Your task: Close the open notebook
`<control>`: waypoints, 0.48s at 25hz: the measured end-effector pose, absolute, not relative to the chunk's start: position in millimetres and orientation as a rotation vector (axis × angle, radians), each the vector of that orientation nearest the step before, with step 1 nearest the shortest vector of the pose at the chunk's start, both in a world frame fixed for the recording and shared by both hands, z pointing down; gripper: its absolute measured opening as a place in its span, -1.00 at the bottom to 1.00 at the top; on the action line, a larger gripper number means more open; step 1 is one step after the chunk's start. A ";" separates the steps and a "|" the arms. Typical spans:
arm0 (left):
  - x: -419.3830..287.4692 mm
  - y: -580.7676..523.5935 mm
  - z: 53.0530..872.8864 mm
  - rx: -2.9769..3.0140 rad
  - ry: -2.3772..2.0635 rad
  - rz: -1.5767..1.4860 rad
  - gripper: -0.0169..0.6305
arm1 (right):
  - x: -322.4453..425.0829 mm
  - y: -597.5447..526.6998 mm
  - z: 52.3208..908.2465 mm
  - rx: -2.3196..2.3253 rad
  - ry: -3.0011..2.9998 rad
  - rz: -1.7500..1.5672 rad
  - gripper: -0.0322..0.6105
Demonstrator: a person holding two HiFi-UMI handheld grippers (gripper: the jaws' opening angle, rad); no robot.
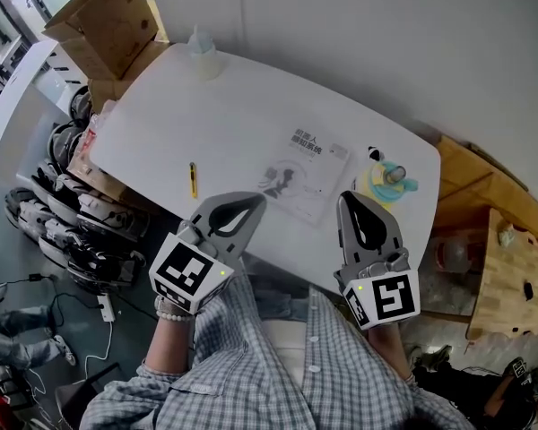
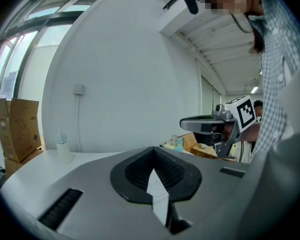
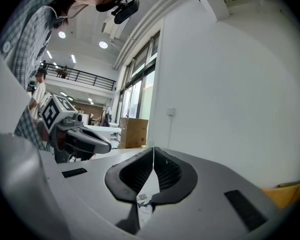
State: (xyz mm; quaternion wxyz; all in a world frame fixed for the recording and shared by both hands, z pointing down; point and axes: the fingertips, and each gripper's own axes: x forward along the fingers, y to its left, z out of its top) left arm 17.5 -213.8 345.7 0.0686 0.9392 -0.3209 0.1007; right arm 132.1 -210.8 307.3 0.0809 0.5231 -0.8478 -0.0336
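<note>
The notebook (image 1: 307, 173) lies flat on the white table (image 1: 206, 115), right of middle, with a printed white face up. Both grippers hover at the table's near edge, short of the notebook and apart from it. My left gripper (image 1: 255, 201) is shut with nothing in it, its tips left of the notebook's near corner. My right gripper (image 1: 348, 197) is shut and empty too, just right of the notebook. In the left gripper view the jaws (image 2: 154, 150) meet, and the right gripper (image 2: 206, 125) shows beyond. The right gripper view shows its tips (image 3: 153, 150) touching, with the left gripper (image 3: 82, 139) beside them.
A yellow pen (image 1: 193, 179) lies at the table's near left. A clear bottle (image 1: 202, 54) stands at the far edge. A yellow and blue item (image 1: 390, 179) sits right of the notebook. An open cardboard box (image 1: 108, 25) is far left, and wooden furniture (image 1: 502, 267) stands at the right.
</note>
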 end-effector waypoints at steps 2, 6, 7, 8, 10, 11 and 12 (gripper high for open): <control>17.8 -213.0 344.7 2.828 -0.962 0.291 -0.92 | 128.5 -207.7 308.3 1.539 -2.524 -0.128 -0.83; 21.2 -212.2 340.6 2.843 -0.953 0.281 -0.92 | 122.5 -203.0 309.5 1.485 -2.496 -0.186 -0.83; 23.0 -212.5 339.0 2.849 -0.950 0.277 -0.92 | 122.1 -202.1 309.6 1.476 -2.490 -0.197 -0.83; 25.3 -212.9 337.1 2.855 -0.946 0.269 -0.92 | 122.4 -201.3 309.9 1.472 -2.483 -0.203 -0.83; 29.9 -212.3 333.3 2.864 -0.933 0.251 -0.92 | 124.1 -200.2 311.0 1.472 -2.475 -0.206 -0.83; 31.8 -211.5 332.2 2.867 -0.926 0.245 -0.92 | 124.8 -199.7 311.6 1.475 -2.473 -0.203 -0.83; 33.2 -210.4 332.0 2.869 -0.918 0.245 -0.92 | 125.3 -199.2 312.3 1.478 -2.471 -0.200 -0.83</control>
